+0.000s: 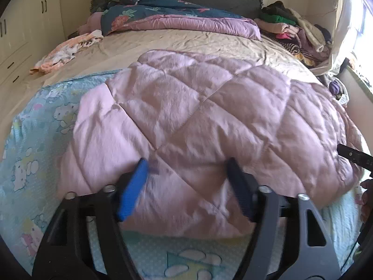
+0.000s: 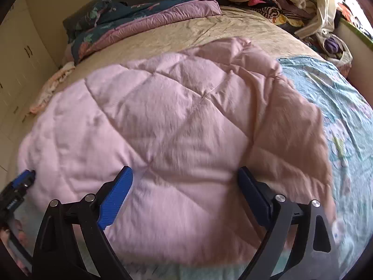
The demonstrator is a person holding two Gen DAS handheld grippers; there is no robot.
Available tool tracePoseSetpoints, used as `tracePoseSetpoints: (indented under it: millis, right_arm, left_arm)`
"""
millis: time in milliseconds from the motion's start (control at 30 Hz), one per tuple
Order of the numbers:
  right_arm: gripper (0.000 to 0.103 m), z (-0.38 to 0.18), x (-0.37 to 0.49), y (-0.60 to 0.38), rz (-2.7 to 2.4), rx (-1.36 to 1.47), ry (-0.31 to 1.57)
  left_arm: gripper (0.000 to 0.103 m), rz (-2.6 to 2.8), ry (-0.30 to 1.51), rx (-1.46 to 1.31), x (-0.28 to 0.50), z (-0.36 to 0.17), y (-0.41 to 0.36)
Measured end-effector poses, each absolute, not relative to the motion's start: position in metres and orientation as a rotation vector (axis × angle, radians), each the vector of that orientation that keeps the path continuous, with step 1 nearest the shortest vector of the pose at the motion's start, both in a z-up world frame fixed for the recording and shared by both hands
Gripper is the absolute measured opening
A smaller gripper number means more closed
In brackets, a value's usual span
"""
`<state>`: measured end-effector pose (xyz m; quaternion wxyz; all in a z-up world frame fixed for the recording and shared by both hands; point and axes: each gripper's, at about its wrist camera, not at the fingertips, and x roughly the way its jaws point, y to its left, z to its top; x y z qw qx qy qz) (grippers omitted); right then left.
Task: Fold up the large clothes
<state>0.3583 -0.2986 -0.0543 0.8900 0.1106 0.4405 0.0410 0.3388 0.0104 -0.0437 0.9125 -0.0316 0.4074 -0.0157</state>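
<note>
A large pink quilted garment lies in a puffy folded heap on a light blue cartoon-print sheet on the bed. My left gripper stands open over the garment's near edge, its blue pads wide apart, with fabric lying between them but not pinched. In the right wrist view the same pink garment fills the middle, and my right gripper is open above its near edge in the same way. The right gripper's tip shows at the left view's right border, and the left gripper's finger at the right view's left border.
A beige bedspread covers the far half of the bed. A purple quilt with a dark floral duvet lies at the head. Piled clothes sit back right, a peach garment back left. Cream wardrobes stand left.
</note>
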Motion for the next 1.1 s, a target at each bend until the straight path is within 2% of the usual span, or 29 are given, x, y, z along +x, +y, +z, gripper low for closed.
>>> tracePoseSetpoints:
  millis: [100,133,167,200,533,1100]
  right_arm:
    - [0.092,-0.029,0.330,-0.304,0.086,0.231,0.838]
    - [0.095,-0.021,0.322,-0.305,0.091,0.242,0.818]
    - [0.097,-0.015,0.314,-0.307,0.090,0.254,0.801]
    - [0.098,-0.008,0.304,-0.311,0.090,0.273,0.778]
    - [0.099,0.011,0.239,-0.331,0.054,0.375,0.678]
    - [0.099,-0.043,0.232,-0.354,-0.075,0.495,0.769]
  left_arm:
    - [0.084,-0.034,0.817,-0.066,0.328,-0.031,0.010]
    - [0.086,-0.037,0.814,-0.072,0.326,-0.027,0.011]
    - [0.093,-0.038,0.810,-0.082,0.322,-0.023,0.012]
    - [0.094,-0.035,0.805,-0.087,0.318,-0.019,0.013]
    - [0.094,0.004,0.780,-0.094,0.284,-0.002,0.028]
    - [0.094,0.062,0.869,-0.146,0.272,-0.044,0.054]
